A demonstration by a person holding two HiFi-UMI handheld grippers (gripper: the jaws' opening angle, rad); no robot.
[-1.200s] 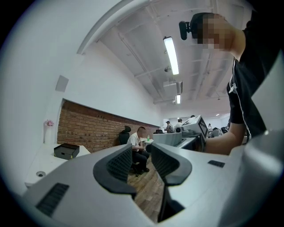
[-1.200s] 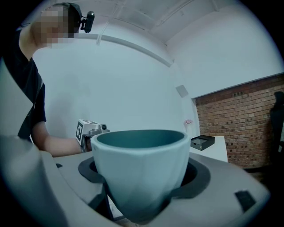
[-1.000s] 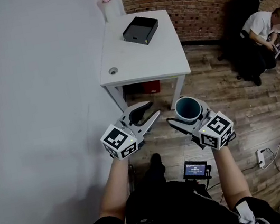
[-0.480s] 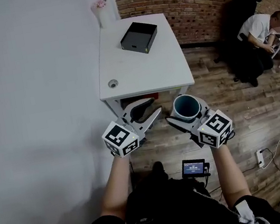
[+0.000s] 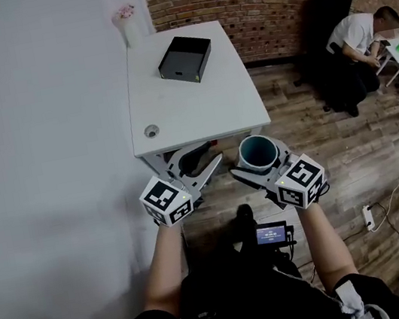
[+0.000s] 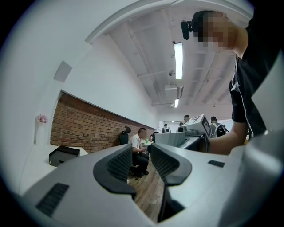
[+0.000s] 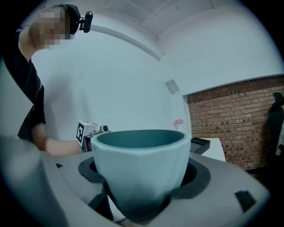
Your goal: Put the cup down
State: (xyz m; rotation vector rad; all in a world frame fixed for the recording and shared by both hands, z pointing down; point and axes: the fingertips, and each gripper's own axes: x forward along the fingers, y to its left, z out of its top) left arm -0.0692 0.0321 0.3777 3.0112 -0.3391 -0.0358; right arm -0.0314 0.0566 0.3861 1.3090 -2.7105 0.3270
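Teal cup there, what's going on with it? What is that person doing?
A person holds a gripper tool in each hand. The right gripper has its fingers closed around a teal round cup. It holds the cup upright in the air, near the front edge of the white rectangular table. The cup is not set down yet. The left gripper is empty, with its fingers apart. A flat black box sits farther back on the table.

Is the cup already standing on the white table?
No, the right gripper holds the cup between its jaws, in the air, off the table.
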